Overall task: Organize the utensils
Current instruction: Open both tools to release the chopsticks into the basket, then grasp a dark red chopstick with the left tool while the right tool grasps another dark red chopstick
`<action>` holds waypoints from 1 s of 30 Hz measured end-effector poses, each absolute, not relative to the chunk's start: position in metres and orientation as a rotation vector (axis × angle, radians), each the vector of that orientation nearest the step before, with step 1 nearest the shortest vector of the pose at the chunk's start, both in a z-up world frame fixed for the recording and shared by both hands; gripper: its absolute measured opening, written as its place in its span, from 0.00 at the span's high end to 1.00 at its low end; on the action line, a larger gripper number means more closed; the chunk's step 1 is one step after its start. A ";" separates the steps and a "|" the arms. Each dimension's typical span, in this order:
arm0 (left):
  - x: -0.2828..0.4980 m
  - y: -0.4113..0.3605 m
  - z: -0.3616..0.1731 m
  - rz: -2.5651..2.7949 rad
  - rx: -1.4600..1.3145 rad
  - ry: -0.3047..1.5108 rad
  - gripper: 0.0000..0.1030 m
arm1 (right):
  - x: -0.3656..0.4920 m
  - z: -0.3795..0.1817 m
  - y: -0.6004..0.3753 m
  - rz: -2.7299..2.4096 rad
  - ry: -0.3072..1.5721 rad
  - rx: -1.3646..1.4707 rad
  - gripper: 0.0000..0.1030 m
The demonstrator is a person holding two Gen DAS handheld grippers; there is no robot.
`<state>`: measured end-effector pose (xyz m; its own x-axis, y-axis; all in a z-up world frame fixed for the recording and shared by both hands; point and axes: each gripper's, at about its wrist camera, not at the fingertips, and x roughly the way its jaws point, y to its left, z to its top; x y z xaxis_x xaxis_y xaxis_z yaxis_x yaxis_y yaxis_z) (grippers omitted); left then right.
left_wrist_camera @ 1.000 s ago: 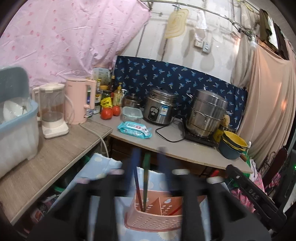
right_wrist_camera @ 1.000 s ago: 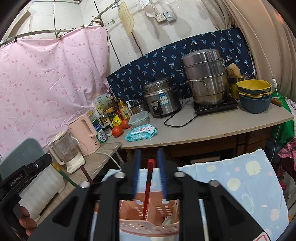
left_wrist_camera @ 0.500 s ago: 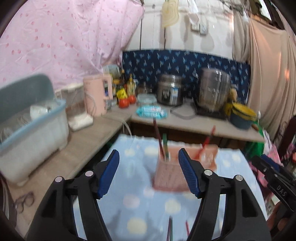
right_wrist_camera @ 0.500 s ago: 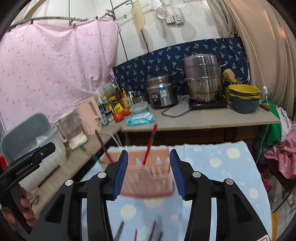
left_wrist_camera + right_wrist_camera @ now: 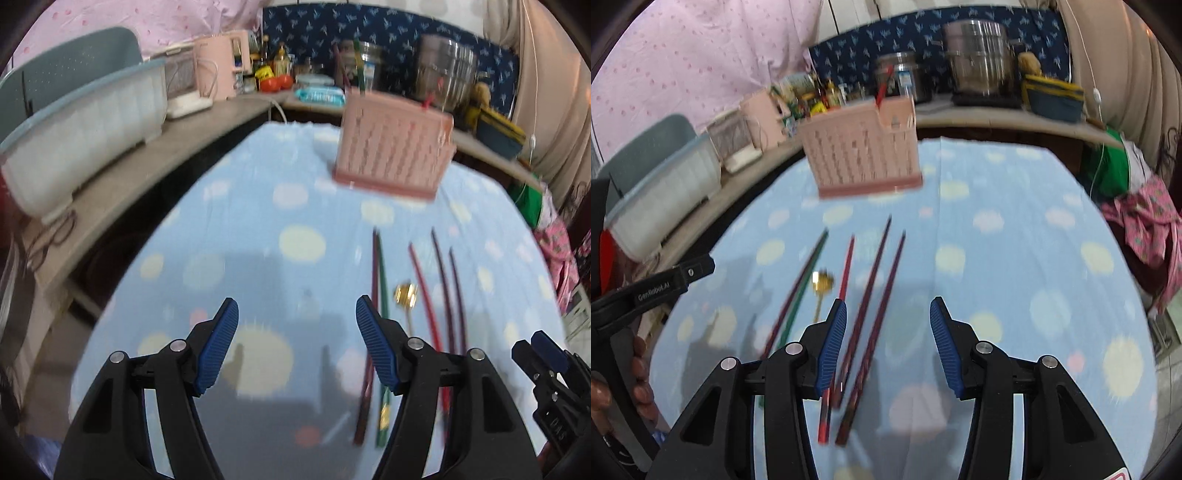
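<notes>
Left wrist view: the left gripper hangs with fingers spread and empty over the blue dotted cloth. The pink utensil basket stands at the far end, already holding what look like three chopsticks, though blur hides detail.

Right wrist view: the right gripper is likewise spread and empty above the loose chopsticks and a gold spoon. Most sorting seems left.

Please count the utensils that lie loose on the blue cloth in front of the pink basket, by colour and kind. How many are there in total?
Dark maroon chopsticks: 3
Red chopstick: 1
Green chopstick: 1
Gold spoon: 1
Total: 6
</notes>
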<state>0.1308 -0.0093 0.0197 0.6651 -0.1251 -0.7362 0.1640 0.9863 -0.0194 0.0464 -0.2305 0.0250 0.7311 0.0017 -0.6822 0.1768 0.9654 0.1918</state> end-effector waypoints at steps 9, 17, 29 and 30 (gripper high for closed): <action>0.098 -0.005 -0.017 -0.174 0.084 0.897 0.39 | 0.023 -0.019 -0.204 -0.114 0.823 0.276 0.56; 0.084 -0.007 -0.030 -0.162 0.102 0.902 0.39 | 0.020 -0.032 -0.192 -0.106 0.845 0.280 0.66; 0.085 -0.009 -0.035 -0.184 0.081 0.933 0.39 | 0.019 -0.038 -0.194 -0.136 0.838 0.239 0.85; 0.085 -0.010 -0.035 -0.190 0.079 0.932 0.39 | 0.018 -0.038 -0.195 -0.139 0.837 0.241 0.88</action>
<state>0.0848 -0.0102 -0.0345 0.5806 -0.1281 -0.8040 0.1967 0.9804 -0.0141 0.0180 -0.1954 -0.0382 0.6626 -0.0270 -0.7485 0.2163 0.9637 0.1567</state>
